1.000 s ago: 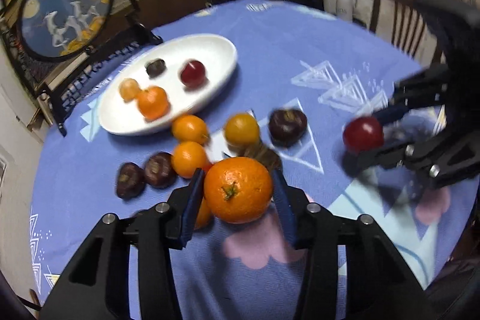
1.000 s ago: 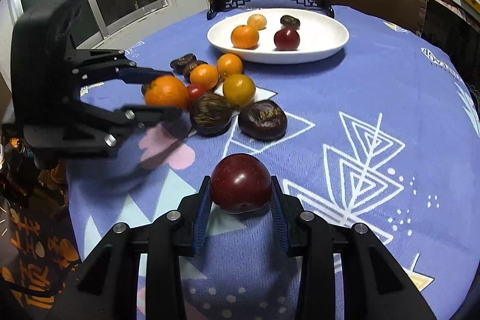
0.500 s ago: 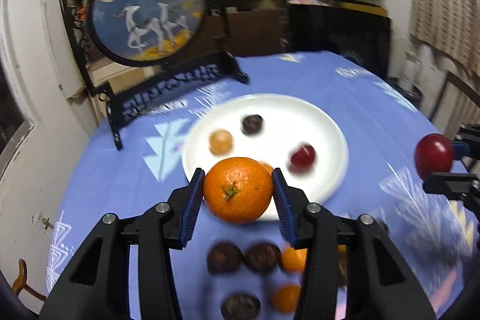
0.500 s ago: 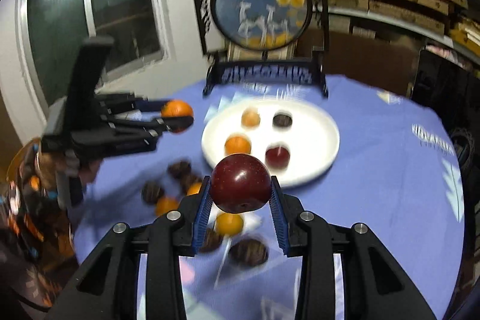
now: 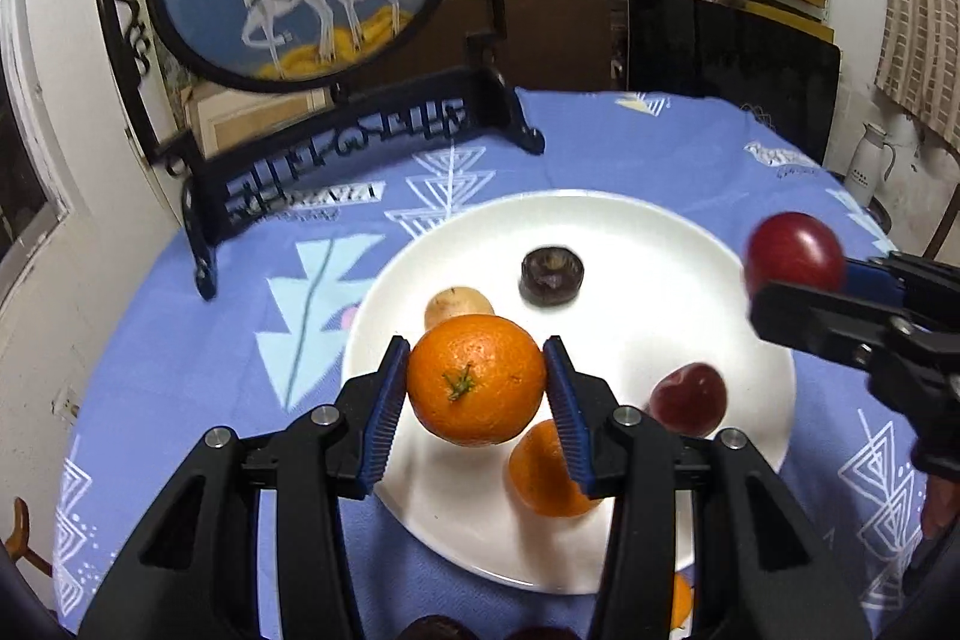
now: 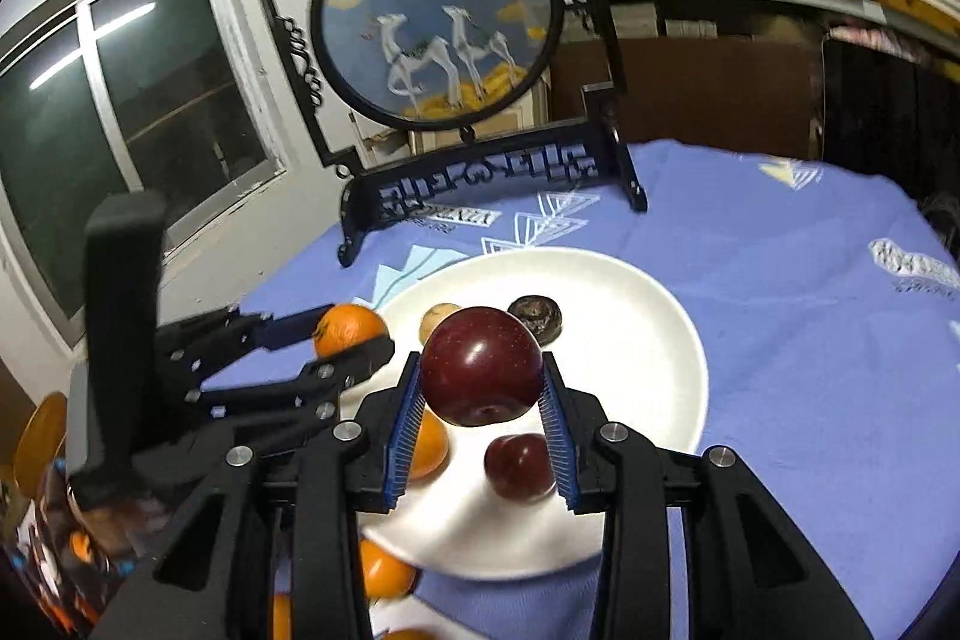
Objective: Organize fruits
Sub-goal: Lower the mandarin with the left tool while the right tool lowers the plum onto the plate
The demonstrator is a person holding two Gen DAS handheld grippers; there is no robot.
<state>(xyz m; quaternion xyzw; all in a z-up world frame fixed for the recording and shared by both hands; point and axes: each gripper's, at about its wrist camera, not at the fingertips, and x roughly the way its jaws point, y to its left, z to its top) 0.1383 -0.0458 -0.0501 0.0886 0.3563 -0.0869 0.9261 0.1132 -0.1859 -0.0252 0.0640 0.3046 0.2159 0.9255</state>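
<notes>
Blue patterned cloth [image 5: 180,340] covers the table under a round white plate [image 5: 630,244]. Above the plate, the left gripper [image 5: 477,394] clamps a dimpled orange [image 5: 477,379]; the right gripper [image 6: 480,415] clamps a glossy plum [image 6: 480,364]. Only the right view shows the window [image 6: 120,118].

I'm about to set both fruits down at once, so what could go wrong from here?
1. The orange in the left gripper hangs above another orange on the white plate; dropped there, it may knock that one or roll off.
2. The red plum in the right gripper sits over a second plum, with the same knock risk.
3. The two grippers are close together and could collide.
</notes>
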